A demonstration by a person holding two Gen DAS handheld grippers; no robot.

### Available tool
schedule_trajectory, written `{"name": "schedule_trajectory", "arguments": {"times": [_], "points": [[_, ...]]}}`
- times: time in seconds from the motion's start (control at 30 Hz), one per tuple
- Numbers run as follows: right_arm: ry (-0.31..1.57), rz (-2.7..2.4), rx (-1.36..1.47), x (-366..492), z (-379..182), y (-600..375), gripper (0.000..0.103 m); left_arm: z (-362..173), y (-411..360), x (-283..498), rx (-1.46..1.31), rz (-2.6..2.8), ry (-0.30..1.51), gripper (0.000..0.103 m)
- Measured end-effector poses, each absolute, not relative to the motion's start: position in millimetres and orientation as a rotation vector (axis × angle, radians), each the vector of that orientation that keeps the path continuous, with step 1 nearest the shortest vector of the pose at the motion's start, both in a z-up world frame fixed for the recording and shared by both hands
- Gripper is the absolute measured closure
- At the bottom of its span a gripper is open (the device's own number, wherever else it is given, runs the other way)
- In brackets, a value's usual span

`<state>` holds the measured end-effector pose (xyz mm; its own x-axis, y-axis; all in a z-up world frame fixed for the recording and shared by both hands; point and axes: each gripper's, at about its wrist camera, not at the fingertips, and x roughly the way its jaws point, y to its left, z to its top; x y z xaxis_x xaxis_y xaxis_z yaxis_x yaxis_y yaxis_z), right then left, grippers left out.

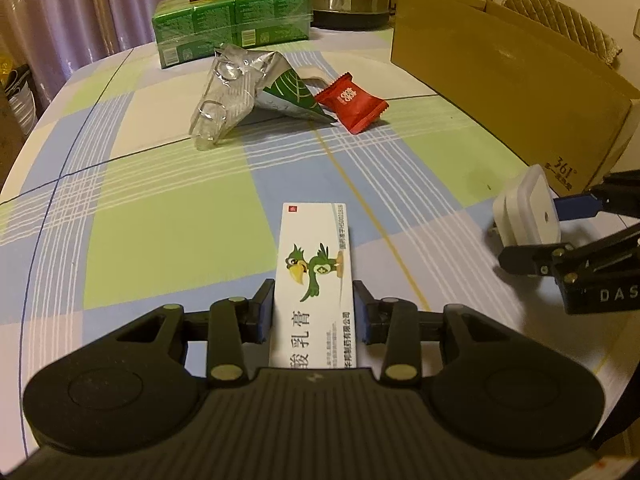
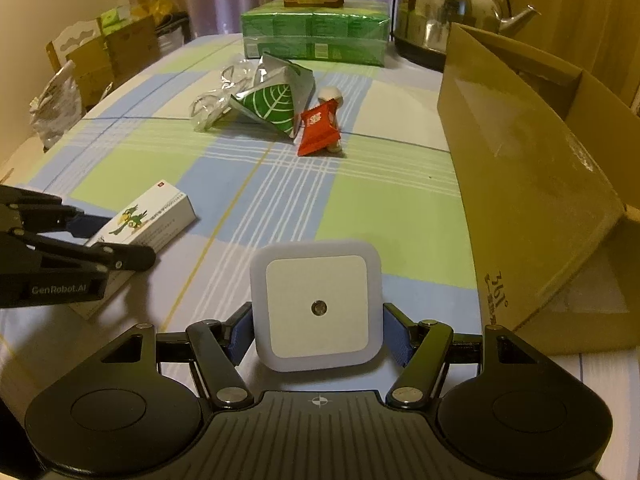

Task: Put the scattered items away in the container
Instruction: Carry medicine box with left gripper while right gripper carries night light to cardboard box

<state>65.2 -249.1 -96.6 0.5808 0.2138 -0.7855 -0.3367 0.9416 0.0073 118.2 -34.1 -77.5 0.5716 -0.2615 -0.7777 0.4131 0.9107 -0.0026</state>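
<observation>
My left gripper (image 1: 314, 305) is shut on the near end of a white ointment box (image 1: 316, 248) printed with a green bird, low over the checked tablecloth. My right gripper (image 2: 318, 334) is shut on a white square night light (image 2: 316, 280), its blue pads pressing both sides. Each view shows the other gripper: the night light (image 1: 524, 210) hangs at the right, the ointment box (image 2: 144, 220) at the left. The open cardboard box (image 2: 520, 168) stands along the right. Farther out lie a crumpled clear bottle (image 1: 224, 96), a green-leaf foil wrapper (image 1: 288, 92) and a red candy packet (image 1: 352, 104).
A green pack of tissues (image 2: 316, 32) with a red carton on top and a steel kettle (image 2: 444, 12) stand at the table's far edge. A small pale item (image 2: 330, 94) sits behind the red packet. Cartons and a bag (image 2: 56, 104) are off the table's left side.
</observation>
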Motion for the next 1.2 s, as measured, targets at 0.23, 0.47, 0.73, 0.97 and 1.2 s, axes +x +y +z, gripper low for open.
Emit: {"name": "schedule_trajectory", "arguments": {"times": [0.23, 0.47, 0.73, 0.97, 1.2], "points": [[0.893, 0.322, -0.169, 68.5, -104.3, -243.5, 0.038, -78.7, -33.8, 118.2, 0.182, -0.401, 0.861, 0.07], [0.879, 0.298, -0.158, 67.4, -97.2, -244.0, 0.04, -74.2, -34.6, 114.7, 0.18, -0.413, 0.85, 0.07], [0.847, 0.298, -0.139, 56.3, -77.2, -253.4, 0.04, -58.7, -41.8, 98.1, 0.147, -0.403, 0.832, 0.07], [0.821, 0.293, -0.115, 41.1, -61.2, -265.6, 0.04, -45.6, -45.8, 76.4, 0.103, -0.383, 0.832, 0.07], [0.791, 0.288, -0.084, 25.7, -45.9, -276.2, 0.04, -29.9, -57.4, 60.4, 0.119, -0.395, 0.809, 0.07]]}}
